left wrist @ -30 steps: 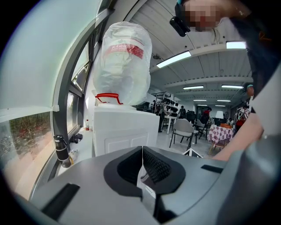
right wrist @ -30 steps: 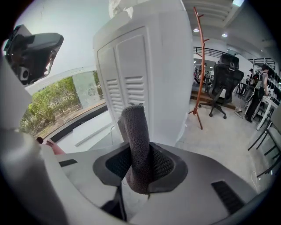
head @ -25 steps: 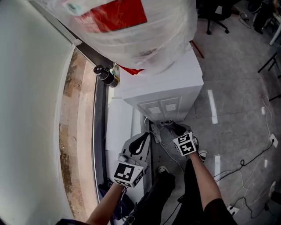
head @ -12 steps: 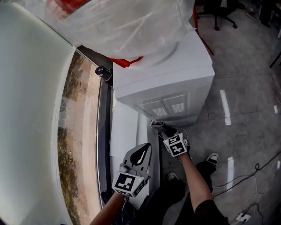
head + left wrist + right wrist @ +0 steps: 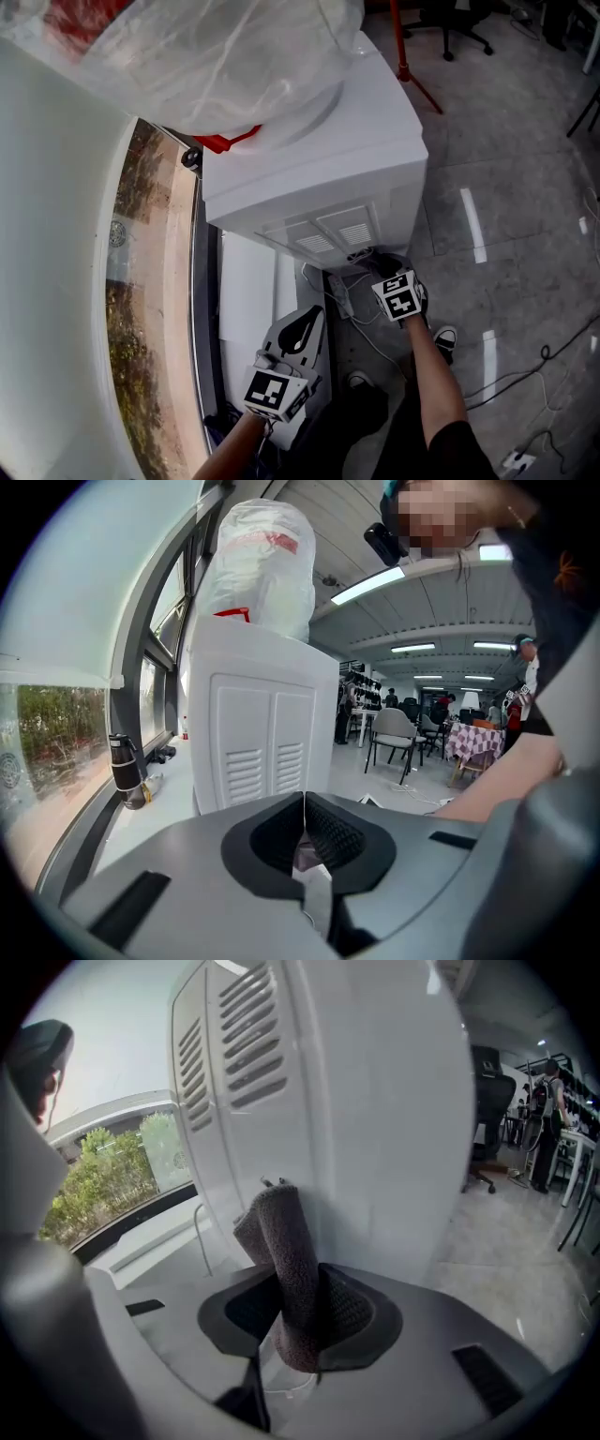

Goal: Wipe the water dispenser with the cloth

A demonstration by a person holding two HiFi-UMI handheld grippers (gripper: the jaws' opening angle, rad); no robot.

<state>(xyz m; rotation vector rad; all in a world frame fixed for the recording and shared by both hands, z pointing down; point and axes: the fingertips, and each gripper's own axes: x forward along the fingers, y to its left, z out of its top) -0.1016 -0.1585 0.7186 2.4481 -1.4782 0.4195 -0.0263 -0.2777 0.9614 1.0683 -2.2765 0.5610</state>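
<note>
The white water dispenser (image 5: 319, 178) stands by the window, with a plastic-wrapped bottle (image 5: 216, 56) on top. Its vented back panel (image 5: 234, 1091) fills the right gripper view. My right gripper (image 5: 380, 265) is shut on a grey-brown cloth (image 5: 286, 1260), and the cloth's folded end presses against the cabinet's lower corner. My left gripper (image 5: 298, 330) hangs lower and to the left, away from the dispenser (image 5: 253, 724), its jaws closed with nothing between them.
A window sill (image 5: 155, 309) runs along the left, with a dark bottle (image 5: 125, 771) standing on it. Cables (image 5: 352, 309) lie on the floor behind the dispenser. Office chairs (image 5: 394, 738) and people are across the room.
My right gripper with the cloth has slid right along the dispenser's lower back edge toward its corner. The head view has tilted, showing more of the top. The left gripper has stayed put.
</note>
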